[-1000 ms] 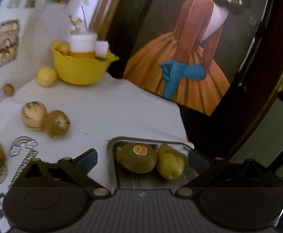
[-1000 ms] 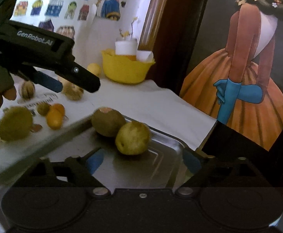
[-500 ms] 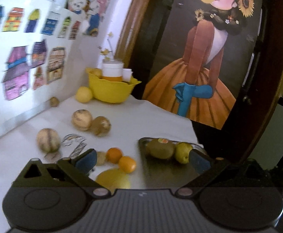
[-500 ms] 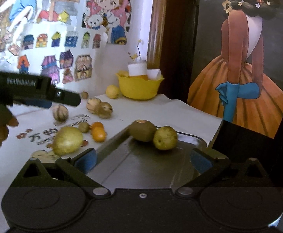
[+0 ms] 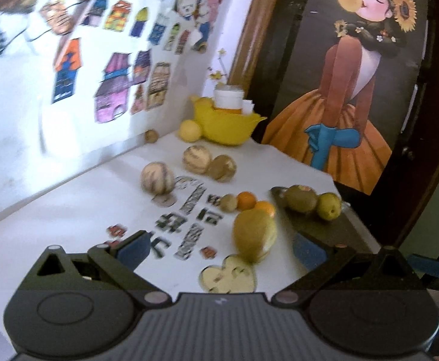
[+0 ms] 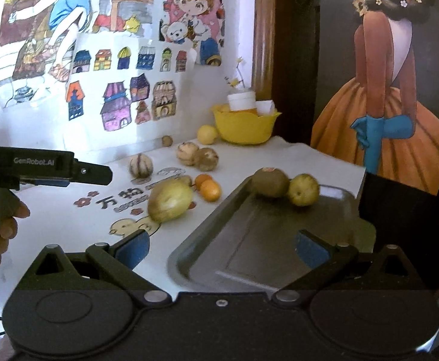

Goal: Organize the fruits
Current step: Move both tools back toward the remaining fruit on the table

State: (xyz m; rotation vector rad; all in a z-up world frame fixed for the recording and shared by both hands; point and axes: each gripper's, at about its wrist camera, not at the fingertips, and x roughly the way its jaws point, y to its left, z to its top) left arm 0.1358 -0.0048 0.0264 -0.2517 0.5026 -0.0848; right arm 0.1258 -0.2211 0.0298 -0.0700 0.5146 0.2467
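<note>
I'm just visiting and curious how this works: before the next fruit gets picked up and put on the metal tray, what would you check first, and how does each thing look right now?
1. Left gripper open and empty: ok.
2. Right gripper open and empty: ok.
3. Free room on the tray: ok; only the kiwi and the small pear sit at its far end.
4. Nearest fruit reachable: ok; the large yellow-green fruit lies on the table just ahead of the left gripper.
5. Clear approach: not ok; two oranges sit close behind it.
6. Fruit firmness: cannot tell.
</note>
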